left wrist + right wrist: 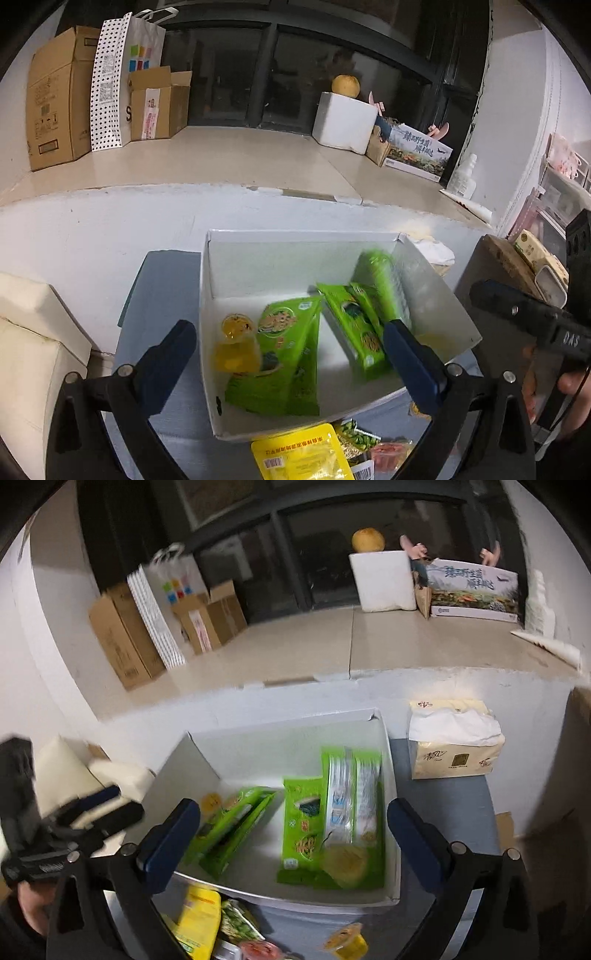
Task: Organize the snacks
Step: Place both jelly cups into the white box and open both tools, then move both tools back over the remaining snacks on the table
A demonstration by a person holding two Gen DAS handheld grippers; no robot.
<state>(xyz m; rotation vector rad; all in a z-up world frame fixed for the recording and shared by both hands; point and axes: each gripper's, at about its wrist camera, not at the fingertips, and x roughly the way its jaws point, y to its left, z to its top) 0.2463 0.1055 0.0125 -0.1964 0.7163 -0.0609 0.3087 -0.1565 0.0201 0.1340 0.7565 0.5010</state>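
Note:
A white open box (258,236) (280,725) stands on the blue-grey table and holds several green snack packs (288,354) (332,812) and yellow jelly cups (236,328) (347,864). My left gripper (291,354) is open and empty above the box's near half. My right gripper (293,834) is open and empty above the box's near edge. Loose snacks lie in front of the box: a yellow packet (303,454) (197,919), a green packet (358,435) (240,919), a red cup (391,450) (258,950) and a yellow jelly cup (345,941).
A tissue pack (454,746) sits right of the box. A cream cushion (33,339) lies at the left. Behind, a raised ledge (221,158) carries cardboard boxes (59,99), a dotted paper bag (110,81), a white foam box (343,122) with a round fruit, and a printed carton (417,151).

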